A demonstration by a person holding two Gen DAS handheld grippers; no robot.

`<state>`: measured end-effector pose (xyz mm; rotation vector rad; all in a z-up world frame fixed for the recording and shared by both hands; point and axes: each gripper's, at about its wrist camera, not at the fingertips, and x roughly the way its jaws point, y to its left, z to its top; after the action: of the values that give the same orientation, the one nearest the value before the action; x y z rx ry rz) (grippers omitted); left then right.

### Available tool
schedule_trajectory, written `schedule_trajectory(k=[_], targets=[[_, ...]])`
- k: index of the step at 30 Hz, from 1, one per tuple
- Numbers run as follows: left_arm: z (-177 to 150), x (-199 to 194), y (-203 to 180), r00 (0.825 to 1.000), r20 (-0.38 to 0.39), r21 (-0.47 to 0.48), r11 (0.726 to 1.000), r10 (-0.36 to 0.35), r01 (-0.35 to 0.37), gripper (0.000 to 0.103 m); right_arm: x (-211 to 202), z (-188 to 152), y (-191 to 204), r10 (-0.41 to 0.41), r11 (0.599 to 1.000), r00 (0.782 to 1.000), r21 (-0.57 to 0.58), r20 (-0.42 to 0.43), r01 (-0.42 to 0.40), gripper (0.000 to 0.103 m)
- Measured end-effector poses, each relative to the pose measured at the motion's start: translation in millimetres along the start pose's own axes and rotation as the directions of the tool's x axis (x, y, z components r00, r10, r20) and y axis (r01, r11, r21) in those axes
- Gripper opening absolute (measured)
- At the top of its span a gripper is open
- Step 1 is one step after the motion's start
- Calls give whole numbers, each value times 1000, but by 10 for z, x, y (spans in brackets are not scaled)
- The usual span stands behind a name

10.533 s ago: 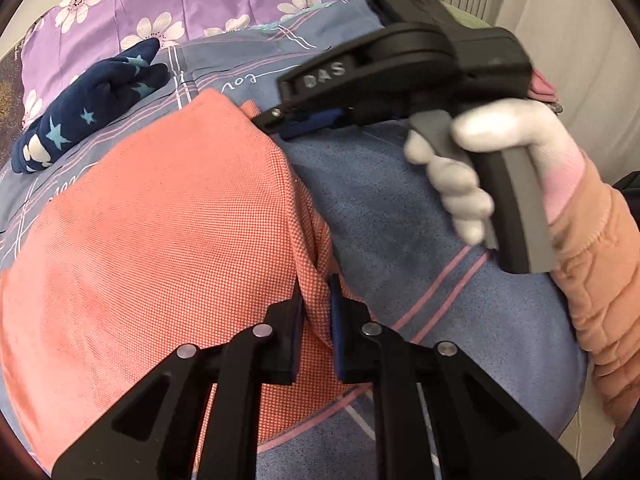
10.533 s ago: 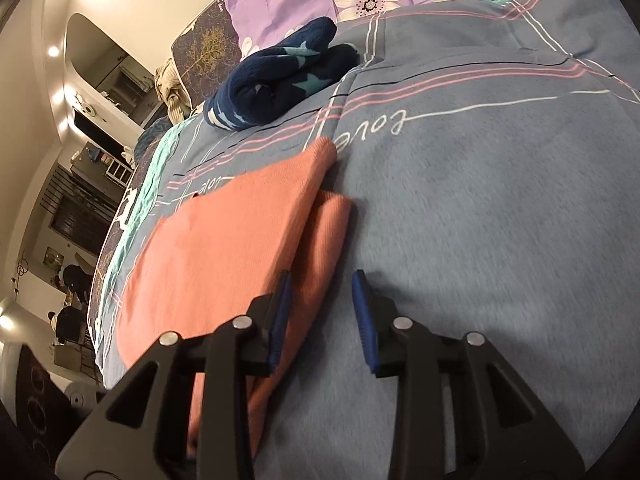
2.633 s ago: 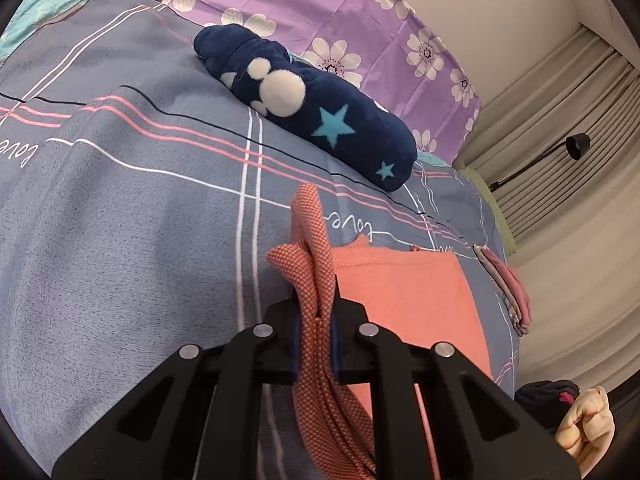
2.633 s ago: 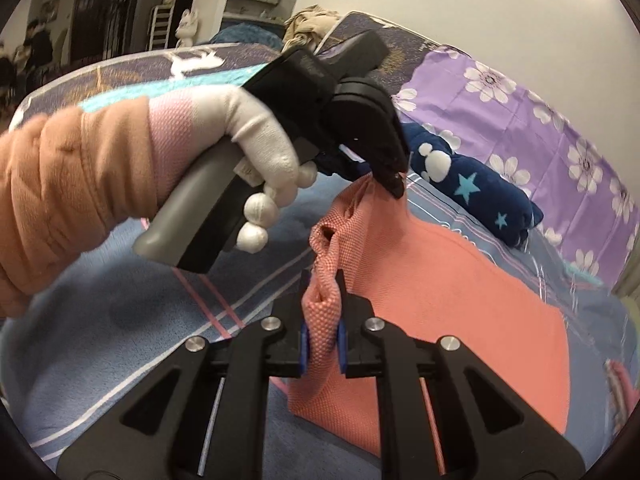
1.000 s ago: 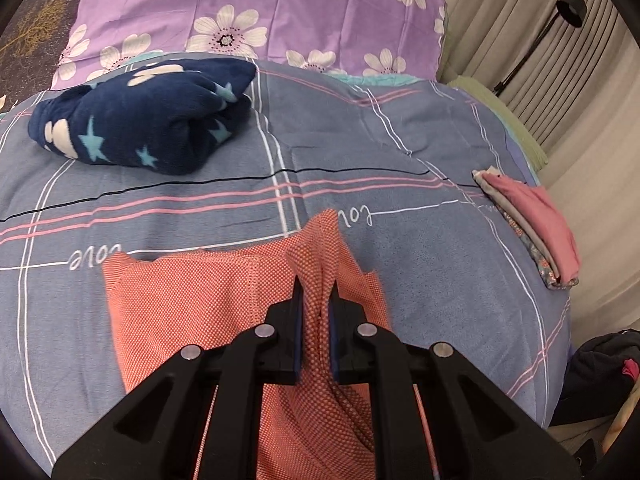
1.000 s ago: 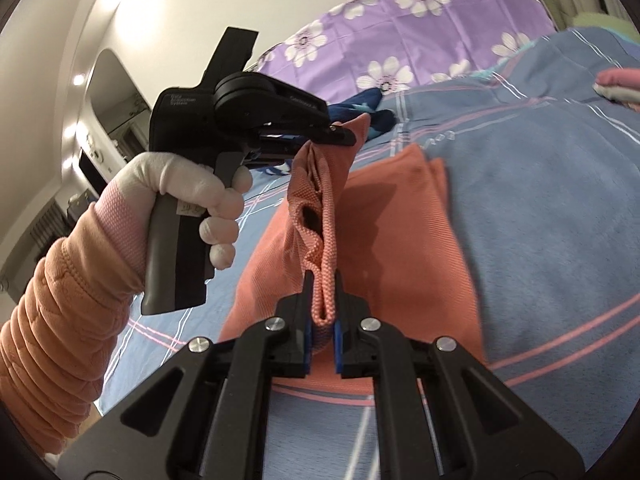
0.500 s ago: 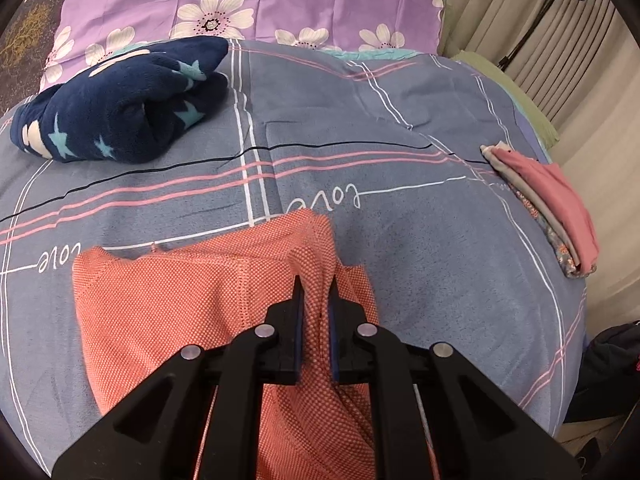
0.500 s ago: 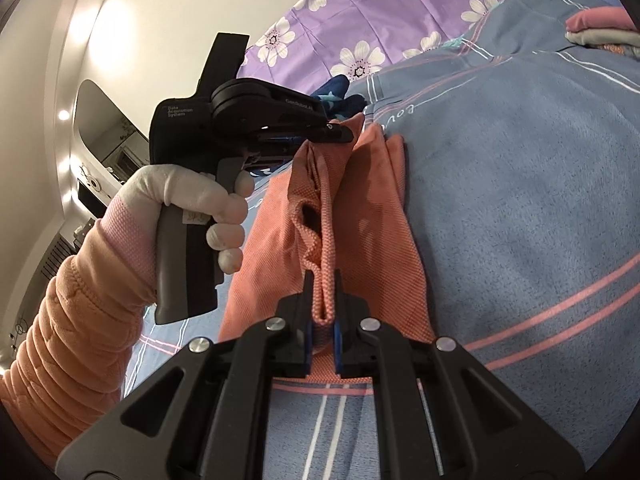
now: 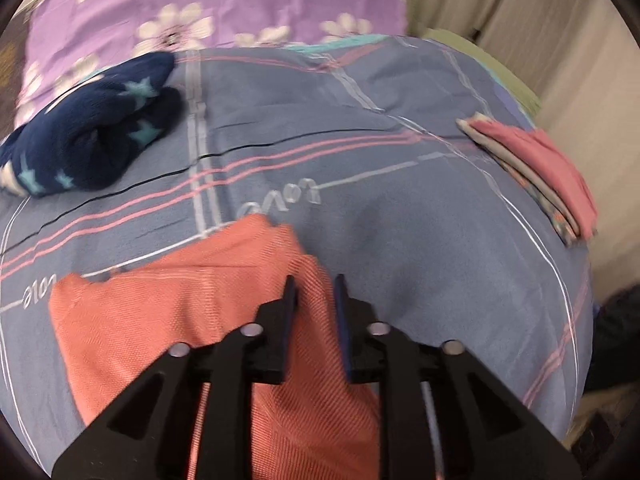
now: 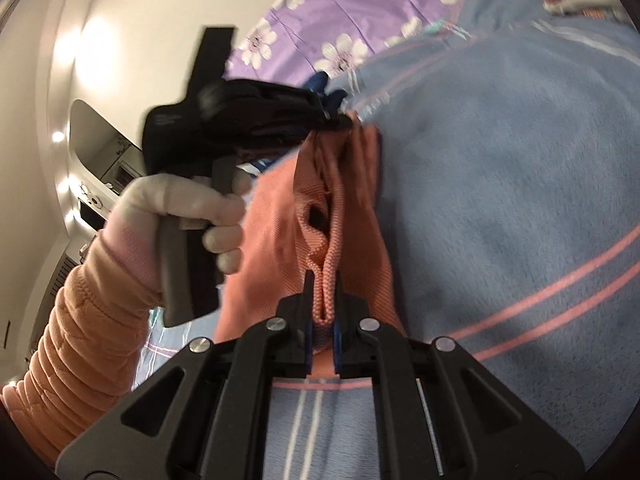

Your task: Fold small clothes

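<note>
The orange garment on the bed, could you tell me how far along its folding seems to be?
Done: the orange garment lies doubled over on the blue bedspread, and a folded pink stack sits near the edge. In hand: the left gripper is open with cloth between its fingers; the right gripper is pinching a raised fold. Left: releasing and flattening that edge, perhaps another fold.

left gripper (image 9: 315, 298): matte black plastic, blue pads inside, silver screws.
right gripper (image 10: 322, 300): same black build, blue pads, round silver screws.
hand (image 10: 188, 208): white knit glove, pink cuff.
sleeve (image 10: 76, 344): puffy quilted peach-orange.
</note>
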<state>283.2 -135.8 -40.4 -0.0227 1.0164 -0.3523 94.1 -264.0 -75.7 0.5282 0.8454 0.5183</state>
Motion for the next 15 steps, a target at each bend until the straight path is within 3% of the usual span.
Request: schedule_trajectory(k=[2,5,8,11,15], targets=[[-26,-100,-62,1000,26,43,999,14,-15,37,35,-18,-67,4,1000,1000,30,-17,-4,7],[-127,-367,-134,996,86,128,990,38,-49,41,40,-4,-62,10,1000,1000,29,-18,-10,7],[-366,-698,-110,989,139,189,979,52,-78,54,59,-14,-56,1,1000,1000,22,-21,-1,7],[-772,-1007,-64,984,168,245,965,51,-92,58,68,-14,-75,8,1000,1000,29,-24,-7,7],[-1381,-1251,2,987,150,276,957,55,-95,60,62,-9,-69,5,1000,1000,26,-25,-4,7]])
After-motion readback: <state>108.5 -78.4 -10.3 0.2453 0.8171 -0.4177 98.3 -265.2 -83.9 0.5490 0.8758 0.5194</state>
